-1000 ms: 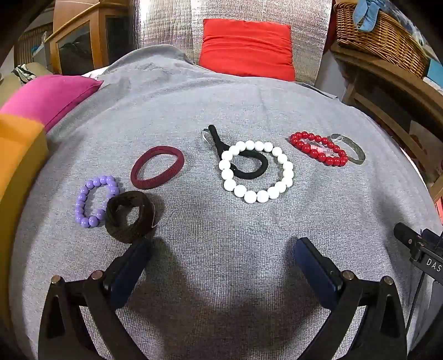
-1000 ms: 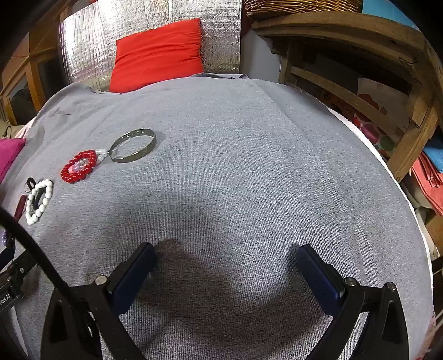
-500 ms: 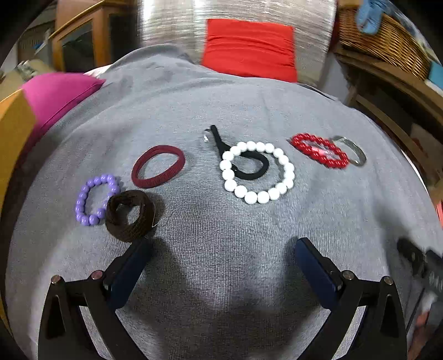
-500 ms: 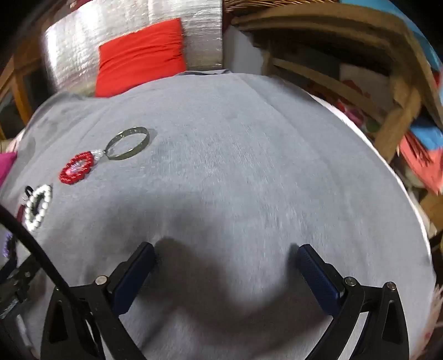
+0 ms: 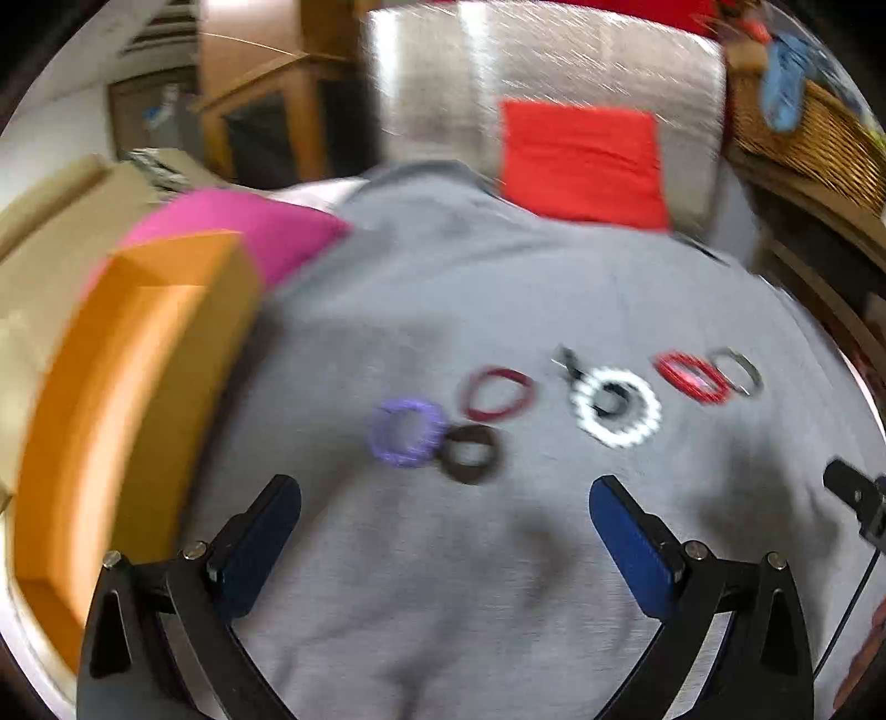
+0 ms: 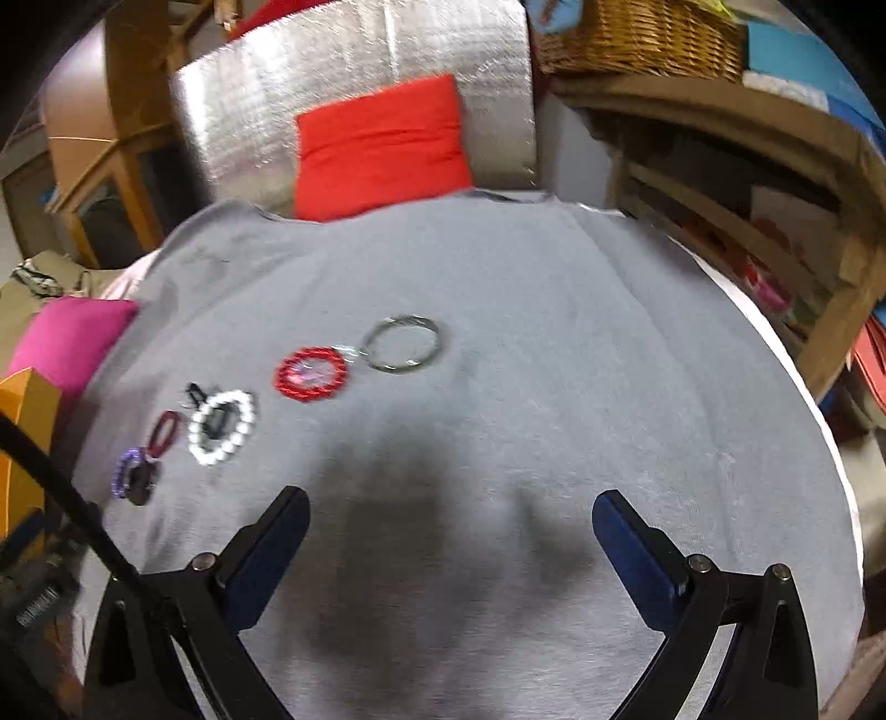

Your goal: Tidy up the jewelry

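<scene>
Left gripper: jaws spread wide, nothing between them, hanging over the grey cloth; view blurred
Right gripper: jaws spread wide and empty, over a bare stretch of the cloth, well apart from the jewelry
Jewelry: a loose row on the cloth, ahead of the left gripper and off to the left in the right wrist view
Purple bead bracelet: at the left end of the row, touching the dark brown hair tie
Maroon hair tie: just behind the brown one
White bead bracelet: mid-row, lying over a black loop whose tail pokes out at the back left
Red bead bracelet: right of the white one, just beside the metal bangle
Metal bangle: at the right end, flat on the cloth
Orange box: at the left edge of the cloth, with a pink cushion behind it
Red cushion: at the far edge, against a silver quilted backrest
Wicker basket: on the wooden shelf at upper right
</scene>
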`<state>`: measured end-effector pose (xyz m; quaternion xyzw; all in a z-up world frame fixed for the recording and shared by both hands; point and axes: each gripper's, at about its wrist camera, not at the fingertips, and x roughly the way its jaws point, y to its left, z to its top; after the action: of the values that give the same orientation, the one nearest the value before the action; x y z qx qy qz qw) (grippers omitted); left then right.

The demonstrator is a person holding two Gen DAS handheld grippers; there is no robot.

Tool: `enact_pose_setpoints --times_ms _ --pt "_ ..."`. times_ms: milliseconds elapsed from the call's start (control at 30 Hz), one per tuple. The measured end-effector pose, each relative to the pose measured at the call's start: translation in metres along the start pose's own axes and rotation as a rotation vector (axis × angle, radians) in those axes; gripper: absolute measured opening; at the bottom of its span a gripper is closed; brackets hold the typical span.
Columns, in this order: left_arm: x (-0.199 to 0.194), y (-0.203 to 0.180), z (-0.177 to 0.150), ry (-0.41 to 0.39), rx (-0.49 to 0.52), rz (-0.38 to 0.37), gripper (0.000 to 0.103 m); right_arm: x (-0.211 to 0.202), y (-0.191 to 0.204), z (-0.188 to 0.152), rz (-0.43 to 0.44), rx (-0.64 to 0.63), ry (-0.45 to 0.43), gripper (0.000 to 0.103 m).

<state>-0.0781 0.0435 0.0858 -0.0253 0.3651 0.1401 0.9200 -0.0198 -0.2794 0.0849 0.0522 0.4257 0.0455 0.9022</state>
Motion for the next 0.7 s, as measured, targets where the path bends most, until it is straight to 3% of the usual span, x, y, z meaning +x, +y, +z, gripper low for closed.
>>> enact_pose_setpoints --times_ms 167,333,700 --pt "-0.025 0.014 -0.015 -0.052 -0.002 0.033 0.103 -0.011 0.017 0.0 0.082 0.006 0.007 0.103" --pt "-0.031 0.013 -0.018 -0.118 0.034 0.025 0.103 -0.028 0.028 -0.002 0.098 -0.009 -0.044 0.103" --pt "-0.014 -0.002 -0.013 -0.098 0.07 0.049 0.103 -0.023 0.027 0.001 0.11 -0.023 -0.042 0.103"
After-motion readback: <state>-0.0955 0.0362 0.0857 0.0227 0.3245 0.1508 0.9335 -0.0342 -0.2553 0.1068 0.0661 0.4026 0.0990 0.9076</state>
